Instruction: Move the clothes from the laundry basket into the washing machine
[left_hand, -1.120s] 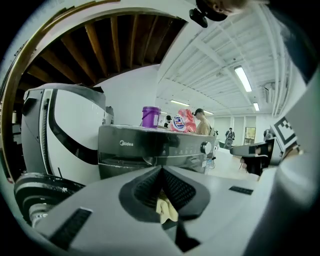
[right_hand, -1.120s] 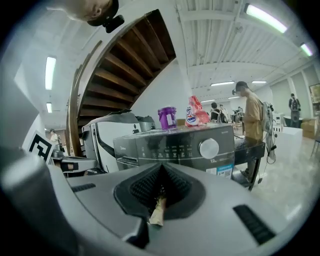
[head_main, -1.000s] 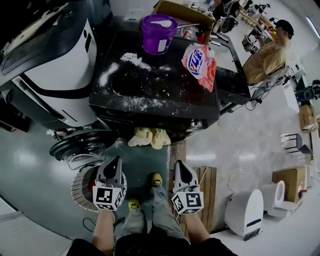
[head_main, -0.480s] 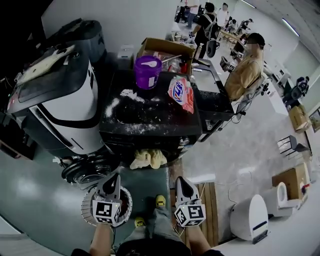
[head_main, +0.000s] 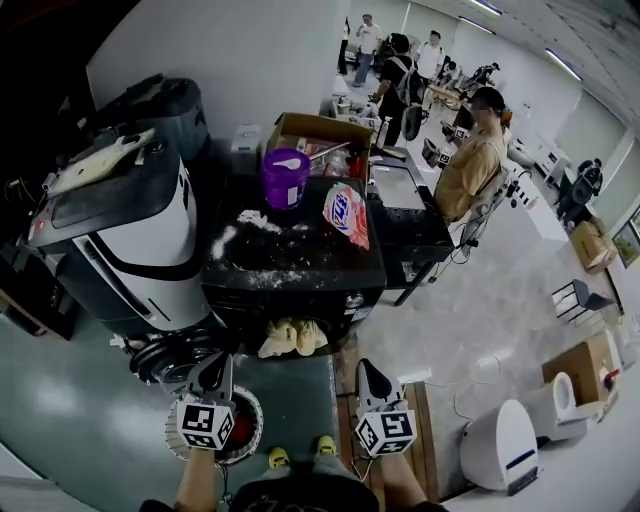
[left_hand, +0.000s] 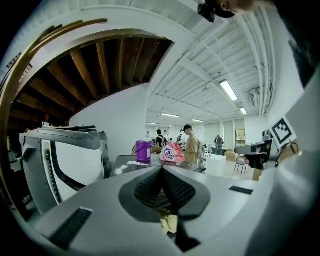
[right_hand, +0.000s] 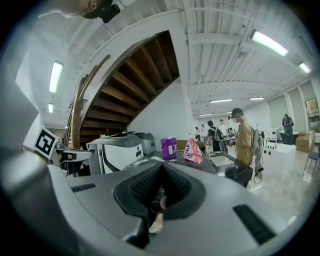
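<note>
The black washing machine (head_main: 300, 262), its top dusted with white powder, stands ahead of me. Its round door (head_main: 172, 357) hangs open to the left. Yellow clothes (head_main: 290, 337) spill out of its front opening. The round slatted laundry basket (head_main: 256, 412) sits on the floor under my left gripper (head_main: 213, 368), with something red inside. My right gripper (head_main: 366, 370) is level with the left, a little way off to the right. Both point at the washer front, jaws shut with nothing between them. The yellow clothes (left_hand: 168, 220) show below the shut jaws in the left gripper view.
A purple bucket (head_main: 285, 177) and a detergent bag (head_main: 345, 215) stand on the washer top. A white machine (head_main: 120, 250) is on the left and a cardboard box (head_main: 320, 135) behind. A wooden pallet (head_main: 420, 430) and a white bin (head_main: 500, 445) are at the right. People stand at the back.
Both grippers have risen, still shut and empty. The head view has pulled back and up, so the washer looks smaller and more of the room shows.
</note>
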